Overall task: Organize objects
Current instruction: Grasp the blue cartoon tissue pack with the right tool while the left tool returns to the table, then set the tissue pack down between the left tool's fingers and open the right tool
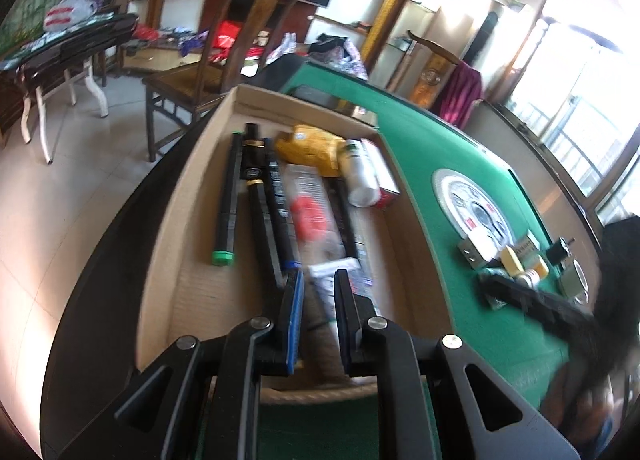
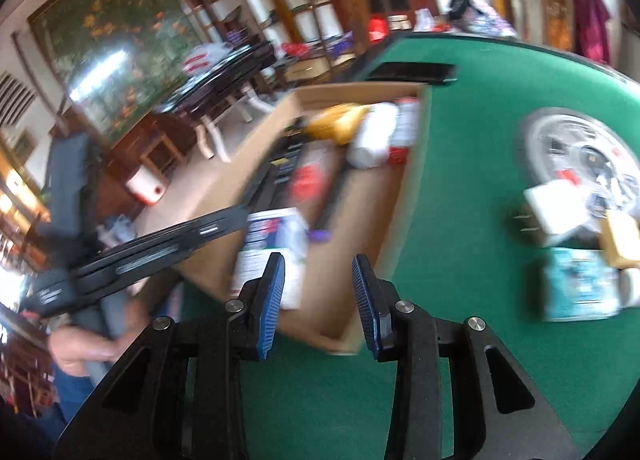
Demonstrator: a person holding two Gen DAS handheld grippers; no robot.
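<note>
A shallow cardboard box [image 1: 188,196] sits on the green table [image 1: 432,180]. In it lie a black marker with a green cap [image 1: 226,200], black pens [image 1: 264,212], a yellow packet [image 1: 312,146], a white bottle [image 1: 360,176] and a clear packet with a red print [image 1: 312,212]. My left gripper [image 1: 318,280] is open and empty over the box's near end, above a white packet [image 1: 332,272]. My right gripper [image 2: 318,266] is open and empty over the box's near corner [image 2: 340,340]. The left gripper's arm [image 2: 160,248] shows at the left of the right wrist view.
A round white dial [image 1: 472,208] is set in the table's middle. Small items lie beside it: a white plug [image 2: 548,212], a teal box [image 2: 580,284], a tan block [image 1: 512,258]. A wooden chair [image 1: 224,60] stands beyond the box. The right wrist view is blurred.
</note>
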